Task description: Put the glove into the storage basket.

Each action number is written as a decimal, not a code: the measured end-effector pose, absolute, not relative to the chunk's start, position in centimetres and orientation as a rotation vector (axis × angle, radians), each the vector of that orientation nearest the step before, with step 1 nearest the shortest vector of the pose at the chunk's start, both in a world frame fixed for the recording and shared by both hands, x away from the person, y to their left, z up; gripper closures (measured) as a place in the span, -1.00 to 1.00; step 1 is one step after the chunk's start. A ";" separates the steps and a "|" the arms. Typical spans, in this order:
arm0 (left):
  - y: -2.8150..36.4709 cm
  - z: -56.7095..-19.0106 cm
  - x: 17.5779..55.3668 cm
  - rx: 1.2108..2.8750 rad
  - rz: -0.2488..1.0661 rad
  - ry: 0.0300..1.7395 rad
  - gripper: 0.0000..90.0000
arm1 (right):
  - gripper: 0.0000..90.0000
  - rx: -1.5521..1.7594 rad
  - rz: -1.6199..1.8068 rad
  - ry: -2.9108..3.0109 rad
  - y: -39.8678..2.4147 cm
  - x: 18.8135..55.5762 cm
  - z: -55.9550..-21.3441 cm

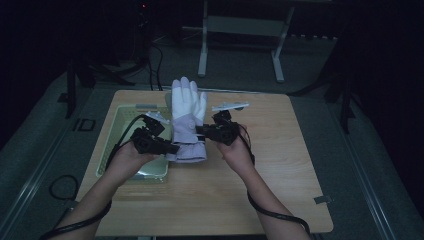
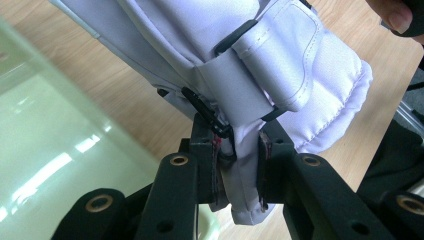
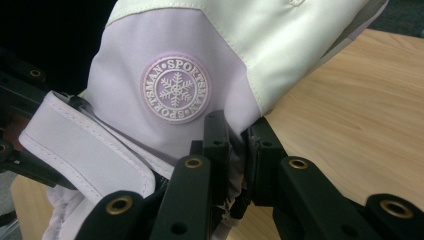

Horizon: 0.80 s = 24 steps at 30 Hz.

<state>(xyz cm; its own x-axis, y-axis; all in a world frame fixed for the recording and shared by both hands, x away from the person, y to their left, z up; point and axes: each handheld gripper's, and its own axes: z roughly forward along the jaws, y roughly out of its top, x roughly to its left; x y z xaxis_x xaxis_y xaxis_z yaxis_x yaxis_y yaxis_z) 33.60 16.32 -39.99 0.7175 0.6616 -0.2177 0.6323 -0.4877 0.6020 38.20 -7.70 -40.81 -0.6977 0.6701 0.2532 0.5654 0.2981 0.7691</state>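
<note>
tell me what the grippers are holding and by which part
Both hold the glove: the left gripper pinches fabric at its wrist strap, and the right gripper pinches the opposite edge near the round badge.

Black two-jaw grippers on bare forearms

Left gripper (image 1: 172, 148) and right gripper (image 1: 200, 131): matte black linkages, brass-ringed pivots, black trailing cables.

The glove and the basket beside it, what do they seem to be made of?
The glove: probably padded synthetic fabric, matte, white and lilac, with stitched seams, a quilted cuff and a raised rubbery-looking badge. The basket: likely pale green plastic, glossy in the left gripper view.
</note>
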 end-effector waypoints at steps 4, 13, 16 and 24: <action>18.3 -39.7 33.2 2.254 0.083 0.991 0.65 | 0.81 1.152 1.382 2.443 -5.6 38.1 -40.7; 22.6 -40.0 32.3 2.270 0.122 1.011 0.65 | 0.81 1.106 1.395 2.474 -0.8 38.1 -41.0; 24.0 -40.2 32.2 2.278 0.125 1.032 0.65 | 0.81 1.109 1.405 2.478 0.7 38.1 -41.4; 26.9 -41.8 32.2 2.310 0.098 1.063 0.65 | 0.81 1.129 1.404 2.510 4.1 38.1 -43.4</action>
